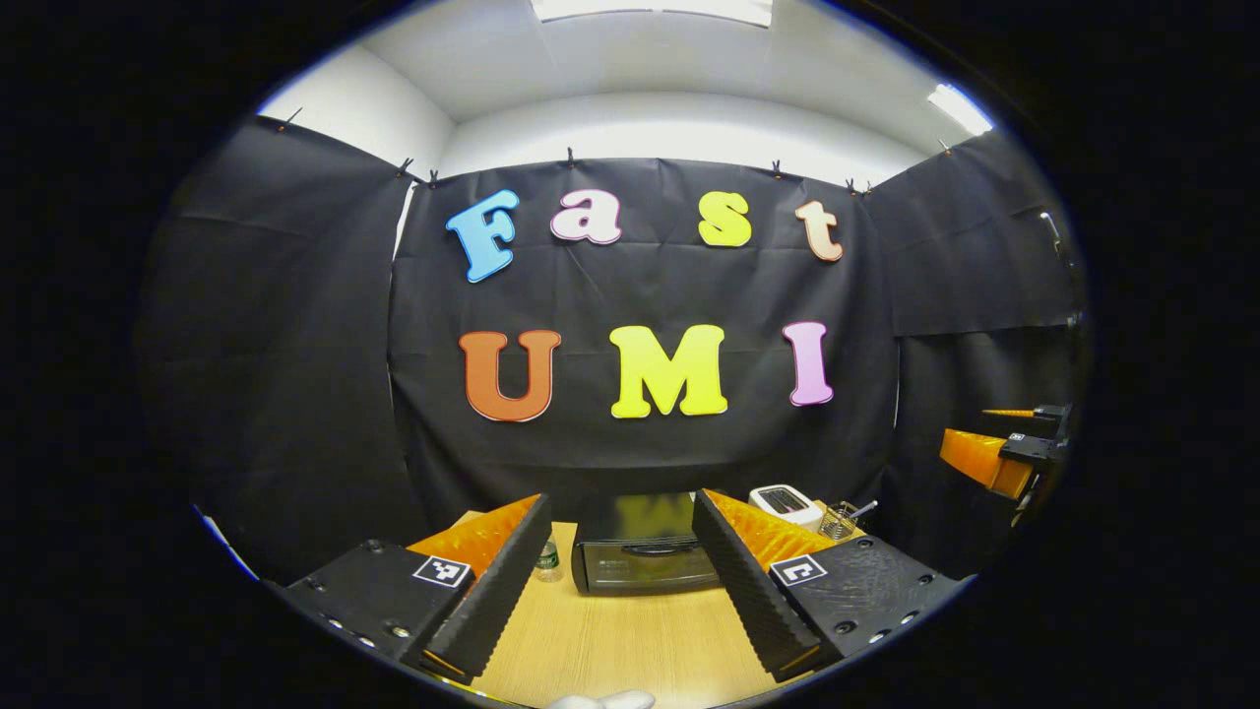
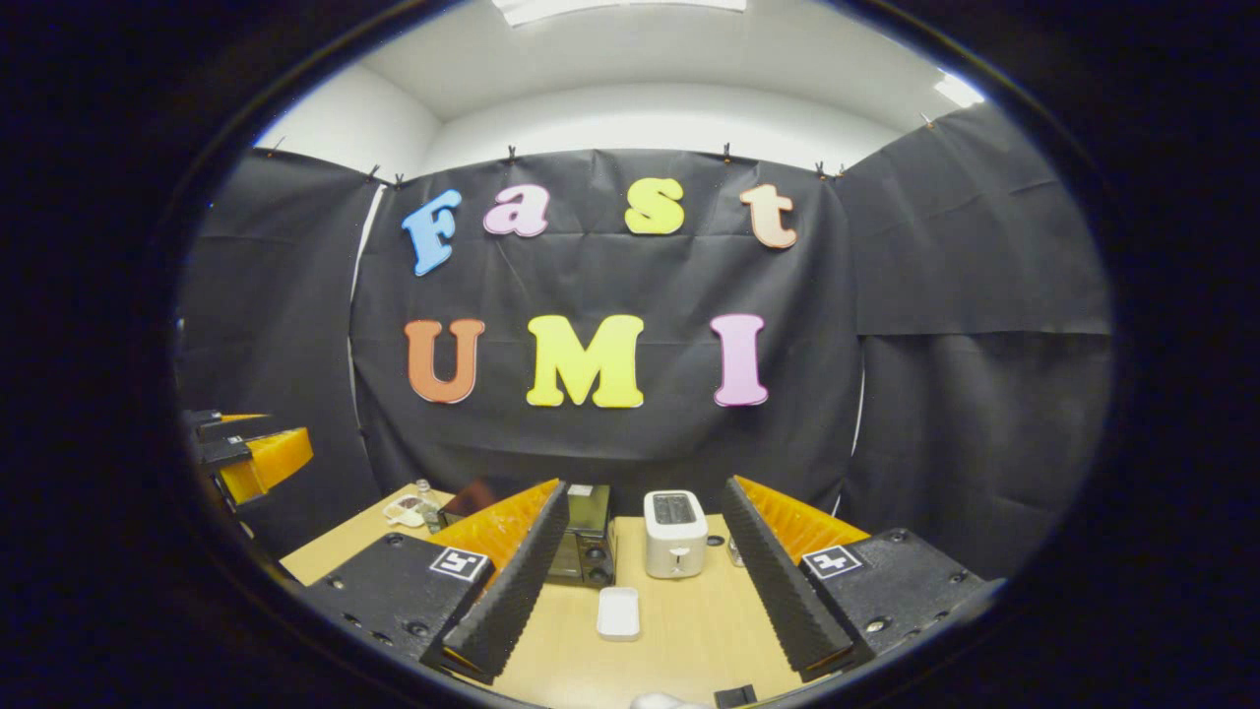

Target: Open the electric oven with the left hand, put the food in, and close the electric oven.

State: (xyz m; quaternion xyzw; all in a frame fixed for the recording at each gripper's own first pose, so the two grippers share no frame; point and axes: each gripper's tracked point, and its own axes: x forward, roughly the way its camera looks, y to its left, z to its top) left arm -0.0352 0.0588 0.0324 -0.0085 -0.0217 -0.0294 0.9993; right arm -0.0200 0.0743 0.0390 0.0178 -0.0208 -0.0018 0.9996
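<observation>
No readable text: the oven (image 1: 645, 556) front and toaster (image 2: 674, 533) markings are too small.

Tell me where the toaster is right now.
The toaster stands on the table at the back, just right of the oven in the right gripper view, with a small white tray in front of it.
</observation>
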